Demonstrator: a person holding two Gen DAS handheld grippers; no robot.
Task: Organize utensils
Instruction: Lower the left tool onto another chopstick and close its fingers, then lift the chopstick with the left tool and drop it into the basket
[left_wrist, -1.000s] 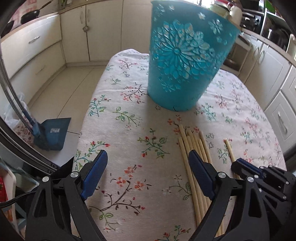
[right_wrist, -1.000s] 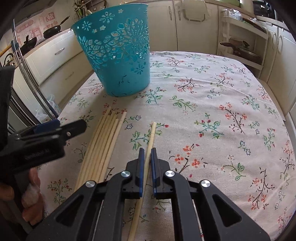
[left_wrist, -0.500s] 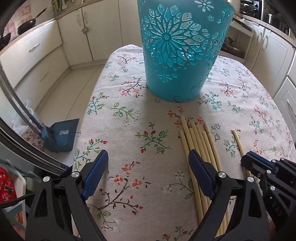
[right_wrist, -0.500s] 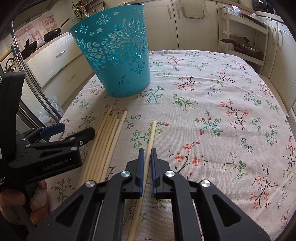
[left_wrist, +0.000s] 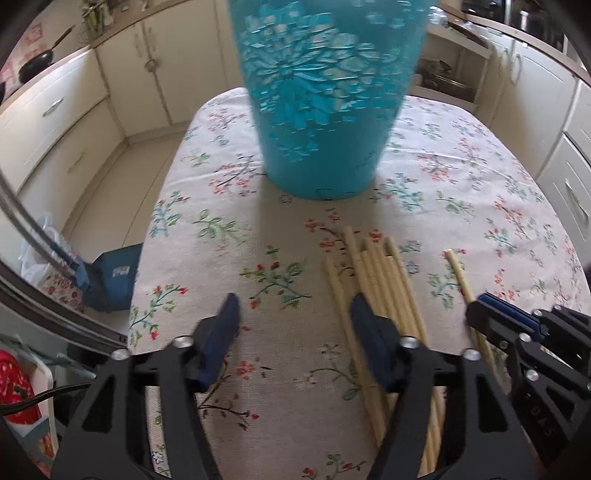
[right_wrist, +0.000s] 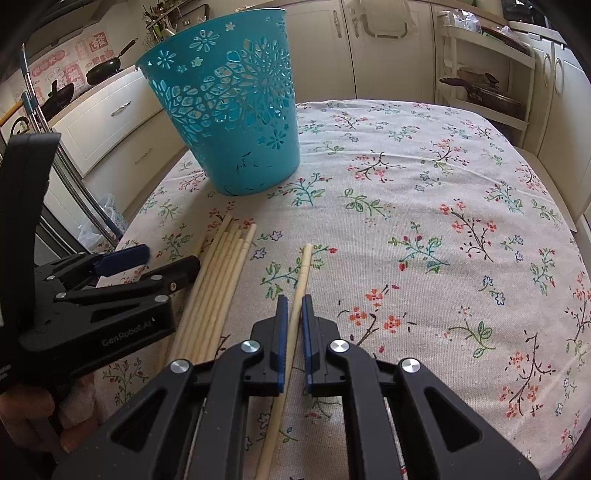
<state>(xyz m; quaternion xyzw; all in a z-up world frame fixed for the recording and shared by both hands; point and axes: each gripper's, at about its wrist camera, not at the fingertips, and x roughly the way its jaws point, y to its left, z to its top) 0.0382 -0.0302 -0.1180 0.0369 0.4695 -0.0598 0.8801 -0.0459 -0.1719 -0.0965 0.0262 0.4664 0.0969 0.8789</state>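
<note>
A pale wooden chopstick (right_wrist: 304, 266) lies on the floral tablecloth (right_wrist: 424, 206), and my right gripper (right_wrist: 291, 325) is shut on its middle. Left of it lies a bundle of several chopsticks (right_wrist: 225, 266), pointing at the teal cut-out basket (right_wrist: 229, 110), which stands upright behind them. My left gripper (left_wrist: 295, 314) hovers at the bundle's (left_wrist: 384, 280) left side, its jaws closing. Its right finger covers the bundle's left edge, and only cloth and the leftmost chopstick show between the pads, unpressed. The left wrist view also shows the basket (left_wrist: 325, 110), the right gripper (left_wrist: 495, 317) and its chopstick (left_wrist: 458, 273).
The table's left edge (left_wrist: 147, 258) drops to a tiled floor with a blue dustpan (left_wrist: 110, 277). Cream cabinets (right_wrist: 118, 122) ring the room, and a shelf with pans (right_wrist: 480, 88) stands at the back right. A hand (right_wrist: 22, 417) holds the left gripper.
The left gripper's jaws have narrowed from wide open to about half, and it has shifted so the basket now sits straight ahead. The right gripper and its chopstick have not moved.
</note>
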